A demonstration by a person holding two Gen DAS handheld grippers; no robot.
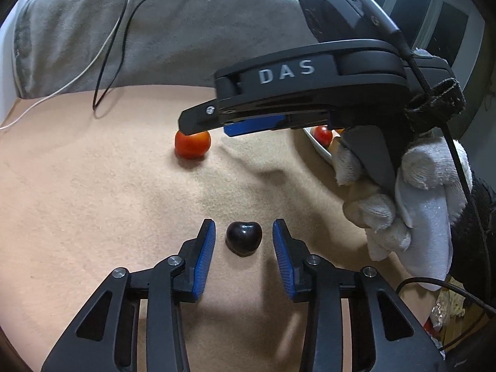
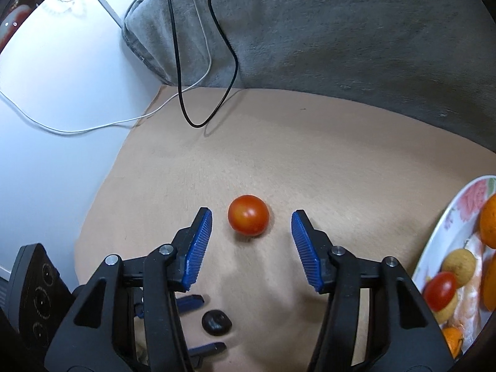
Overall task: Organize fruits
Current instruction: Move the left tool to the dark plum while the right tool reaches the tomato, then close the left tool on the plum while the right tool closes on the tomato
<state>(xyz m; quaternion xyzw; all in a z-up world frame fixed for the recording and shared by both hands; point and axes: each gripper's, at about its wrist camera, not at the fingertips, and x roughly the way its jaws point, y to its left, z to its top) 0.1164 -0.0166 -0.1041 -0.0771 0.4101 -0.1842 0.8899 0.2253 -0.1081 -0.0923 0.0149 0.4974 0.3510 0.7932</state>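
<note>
Your left gripper point(image 1: 244, 238) was spread wide over the tan cloth point(image 1: 93, 201), and the dark cherry point(image 1: 244, 238) lay between its blue pads point(image 1: 203, 260), touching neither, with a gap of bare cloth on each side. Your right gripper point(image 2: 251, 235) was spread just as wide, and the red tomato point(image 2: 248, 215) sat just ahead of its fingertips, between them but nearer the left one and apart from both. Ahead of the tomato the cloth ran open up to the grey blanket point(image 2: 341, 31), where a black cable point(image 2: 183, 93) and a white cable point(image 2: 93, 127) trailed onto the cloth's far left part. To the right of your right gripper, near its right finger, the rim of the flowered plate point(image 2: 446, 217) curved in, holding oranges point(image 2: 488, 226), a second tomato point(image 2: 440, 290) and pale round fruits point(image 2: 460, 266). To its left the cloth's edge fell away beside a white surface point(image 2: 62, 93). In the left wrist view your gloved hand point(image 1: 412, 198) gripped the right gripper's handle, to the right of the cherry.
</note>
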